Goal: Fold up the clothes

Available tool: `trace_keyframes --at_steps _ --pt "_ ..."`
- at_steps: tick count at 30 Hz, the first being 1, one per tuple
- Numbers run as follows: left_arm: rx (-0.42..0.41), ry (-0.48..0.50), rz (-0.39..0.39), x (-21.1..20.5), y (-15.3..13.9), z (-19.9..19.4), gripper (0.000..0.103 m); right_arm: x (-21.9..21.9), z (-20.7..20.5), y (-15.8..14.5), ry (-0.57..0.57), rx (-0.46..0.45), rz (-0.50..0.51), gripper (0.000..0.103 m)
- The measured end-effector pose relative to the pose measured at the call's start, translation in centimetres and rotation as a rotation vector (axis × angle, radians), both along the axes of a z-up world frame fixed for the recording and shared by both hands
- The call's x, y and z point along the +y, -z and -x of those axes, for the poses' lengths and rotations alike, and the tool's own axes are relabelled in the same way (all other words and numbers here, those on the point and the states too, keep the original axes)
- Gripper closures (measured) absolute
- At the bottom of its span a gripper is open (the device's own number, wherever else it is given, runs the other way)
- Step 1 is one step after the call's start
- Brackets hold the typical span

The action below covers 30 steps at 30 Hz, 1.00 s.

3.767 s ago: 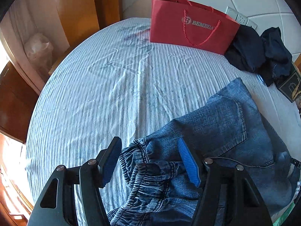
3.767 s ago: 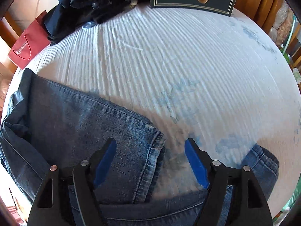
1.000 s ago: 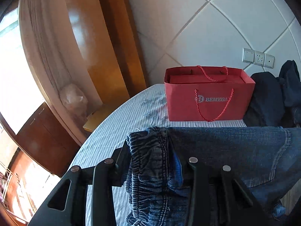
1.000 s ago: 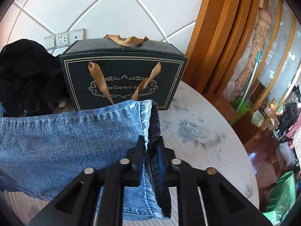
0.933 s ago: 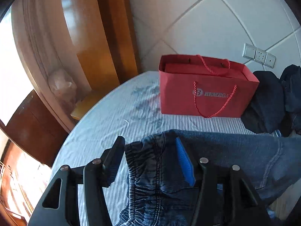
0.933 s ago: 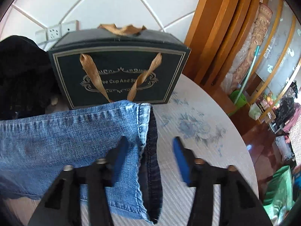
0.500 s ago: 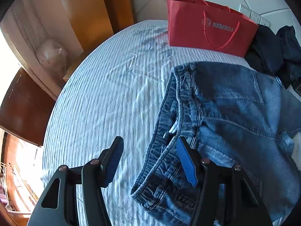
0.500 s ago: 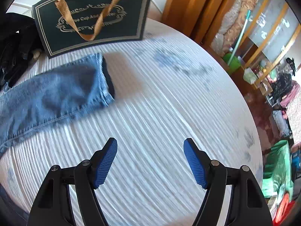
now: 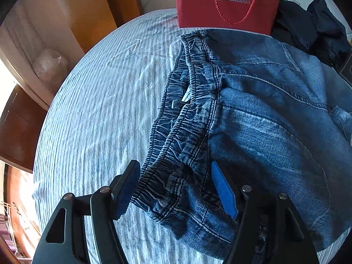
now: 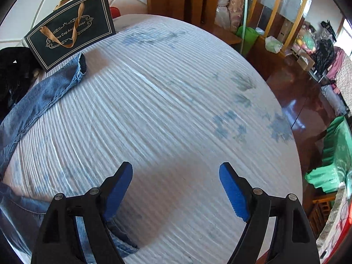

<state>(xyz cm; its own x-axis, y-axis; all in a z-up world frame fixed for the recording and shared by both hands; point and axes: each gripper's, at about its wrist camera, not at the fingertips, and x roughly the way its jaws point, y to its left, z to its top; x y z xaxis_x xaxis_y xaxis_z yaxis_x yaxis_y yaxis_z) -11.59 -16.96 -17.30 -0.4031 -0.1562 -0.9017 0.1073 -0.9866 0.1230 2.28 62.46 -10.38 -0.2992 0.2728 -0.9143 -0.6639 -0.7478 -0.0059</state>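
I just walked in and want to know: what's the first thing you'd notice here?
The blue jeans, spread on the striped bedsheet, waistband between the open left gripper. Behind them stands a bright red bag. The open right gripper hovers over bare sheet, a dark gift bag far behind.

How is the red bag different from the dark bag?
The red bag has thin red cord handles; the dark bag has flat tan ribbon handles. The red bag carries plain pale lettering, while the dark bag has curly pale ornaments and a border line. The red bag stands by the jeans' waistband, the dark bag by a leg cuff. Both stand on the striped bedsheet.
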Motion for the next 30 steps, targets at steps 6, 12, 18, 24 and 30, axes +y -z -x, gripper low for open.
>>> trace_keyframes --at_steps 6,12,18,24,30 --pt "-0.019 -0.006 0.000 0.1 0.5 -0.3 0.036 -2.4 -0.5 0.9 -0.074 0.048 0.179 0.023" --pt "0.024 -0.029 0.058 1.2 -0.9 -1.3 0.073 -7.0 3.1 3.0 -0.200 -0.152 0.113 0.092" --pt "0.063 -0.132 0.038 0.3 -2.9 -2.8 0.074 -6.9 5.3 -3.9 -0.111 0.027 -0.267 0.084" --pt "0.048 -0.121 -0.038 -0.3 -2.7 -4.3 0.056 -4.4 5.1 -1.3 -0.086 -0.011 -0.085 0.024" --pt "0.075 -0.115 -0.108 -2.7 -3.6 -5.6 0.050 -4.0 0.2 1.1 -0.073 0.010 0.064 0.032"
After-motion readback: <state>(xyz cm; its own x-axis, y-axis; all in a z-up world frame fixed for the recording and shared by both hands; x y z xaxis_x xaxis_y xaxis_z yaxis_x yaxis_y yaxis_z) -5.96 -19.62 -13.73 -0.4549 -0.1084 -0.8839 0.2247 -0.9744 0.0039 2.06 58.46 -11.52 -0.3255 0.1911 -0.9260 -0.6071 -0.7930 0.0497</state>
